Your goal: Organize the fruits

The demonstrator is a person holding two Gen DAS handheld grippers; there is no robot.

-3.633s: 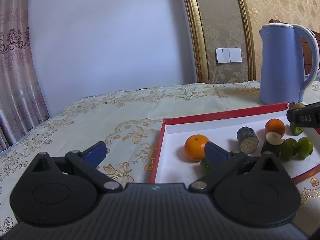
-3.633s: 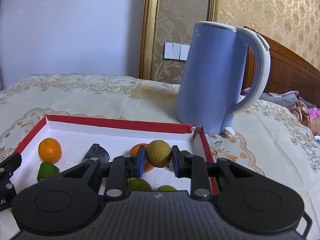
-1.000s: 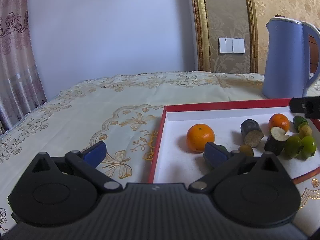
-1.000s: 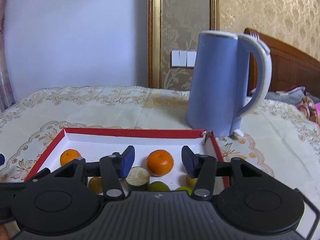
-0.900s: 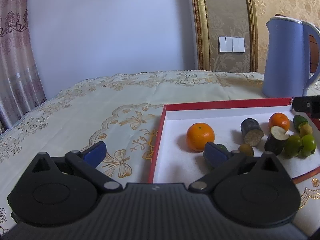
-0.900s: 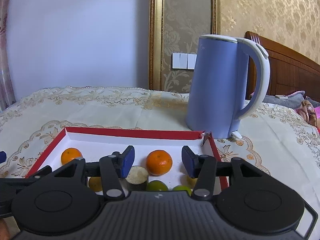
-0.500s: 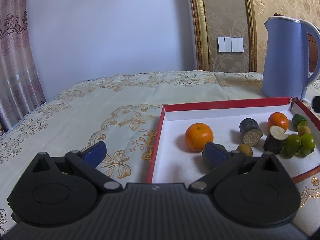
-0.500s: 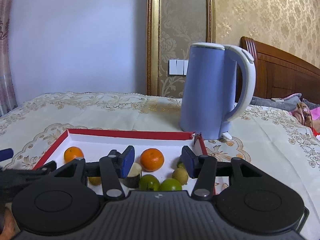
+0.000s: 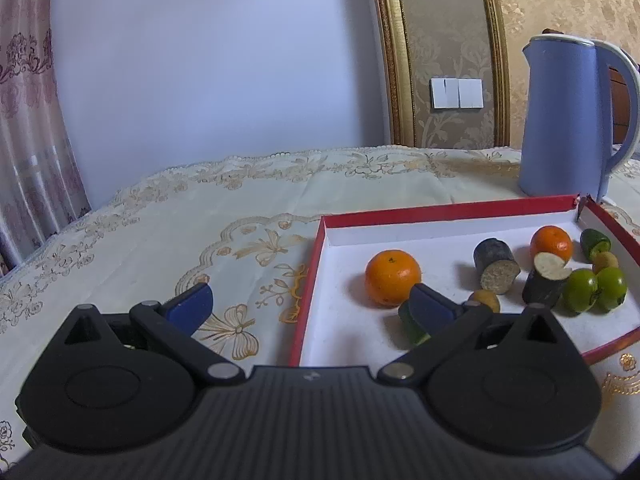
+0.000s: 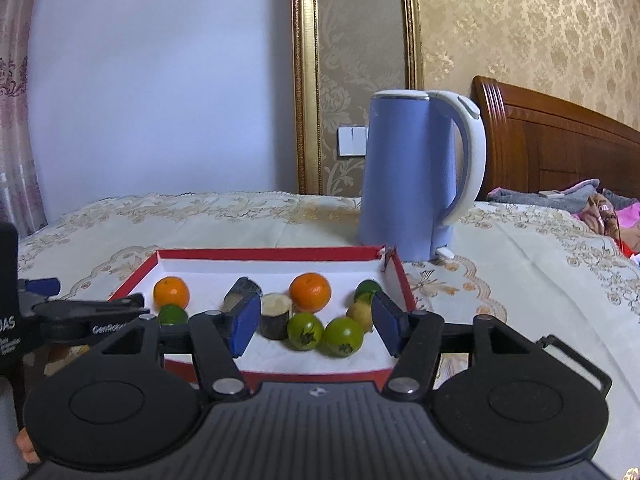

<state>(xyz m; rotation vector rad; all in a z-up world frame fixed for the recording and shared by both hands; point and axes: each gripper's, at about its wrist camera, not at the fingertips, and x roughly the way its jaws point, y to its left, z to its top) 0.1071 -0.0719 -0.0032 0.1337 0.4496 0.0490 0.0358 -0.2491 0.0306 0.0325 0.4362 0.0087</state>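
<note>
A red-rimmed white tray (image 9: 440, 210) (image 10: 260, 255) holds the fruit. In it are two oranges (image 9: 393, 277) (image 10: 310, 286), two dark cut cylinder pieces (image 9: 496, 266) (image 10: 275, 315), several green fruits (image 10: 344, 336) (image 9: 580, 290) and small yellowish ones (image 10: 360, 312). My left gripper (image 9: 308, 306) is open and empty at the tray's near left corner, its right finger over a green fruit (image 9: 410, 322). My right gripper (image 10: 314, 322) is open and empty, held back just above the tray's near rim.
A blue electric kettle (image 9: 568, 120) (image 10: 412, 176) stands behind the tray's far right corner. An embroidered cream cloth (image 9: 200, 232) covers the table. A wooden headboard (image 10: 560, 148) and bedding lie at the right. The left gripper's body (image 10: 60, 316) shows in the right wrist view.
My right gripper, which held a yellowish fruit 3.6 s ago, is open and has pulled back and up from the tray. The fruit lies in the tray. My left gripper has barely moved.
</note>
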